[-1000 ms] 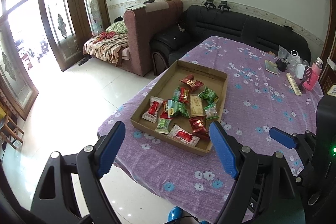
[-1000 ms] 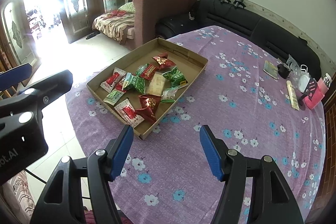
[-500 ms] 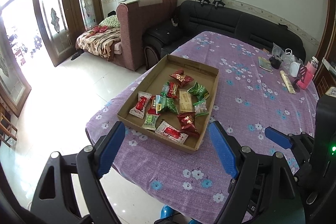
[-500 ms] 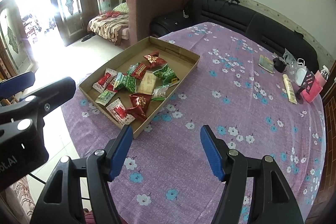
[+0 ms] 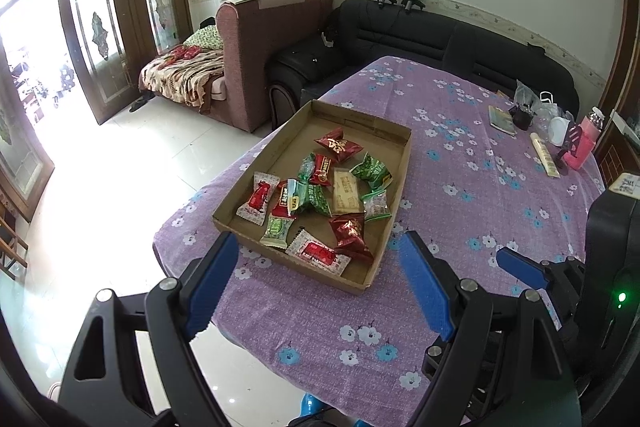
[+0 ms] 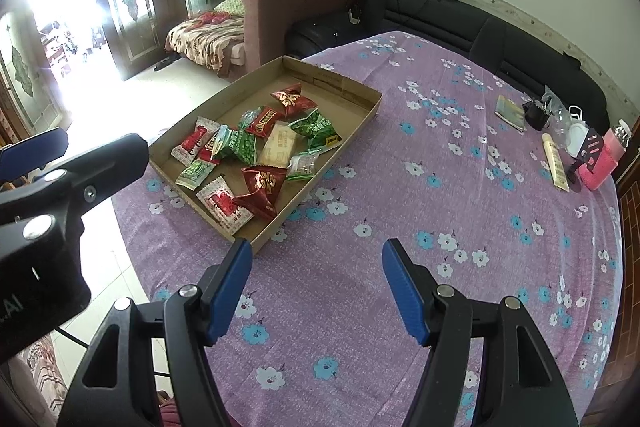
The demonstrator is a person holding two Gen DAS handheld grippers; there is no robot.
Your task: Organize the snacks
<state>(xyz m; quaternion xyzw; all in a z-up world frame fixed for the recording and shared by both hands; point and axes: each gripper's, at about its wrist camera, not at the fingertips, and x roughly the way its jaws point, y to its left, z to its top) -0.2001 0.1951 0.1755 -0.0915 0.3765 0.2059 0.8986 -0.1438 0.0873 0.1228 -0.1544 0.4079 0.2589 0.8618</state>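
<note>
You are holding the left gripper (image 5: pixel 316 279) and the right gripper (image 6: pixel 316 287) above the near edge of the purple flowered tablecloth (image 6: pixel 400 227). Both sets of blue-padded jaws are standing open with nothing between them.

The task's things, small sealed foil and plastic snack packets, are lying loose in the shallow brown cardboard tray (image 5: pixel 396 125) near the table's left edge, some overlapping in the middle.

Handling, judged: each packet is looking light, soft and crinkly, with slippery film and probably crushable contents. You are best pinching across a crimped end seam or a flat body, taking top-lying pieces first, e.g. the white-and-red packet (image 5: pixel 318 253) at the near rim.

Count, as far as overlap is allowing: 12 packets showing.
- 2 dark red pouches with gold print (image 5: pixel 338 145)
- about 4 green ones
- 1 beige flat bar (image 5: pixel 346 191)
- about 5 red or white-and-red

The tray is numbering 1; the grippers, 2.
</note>
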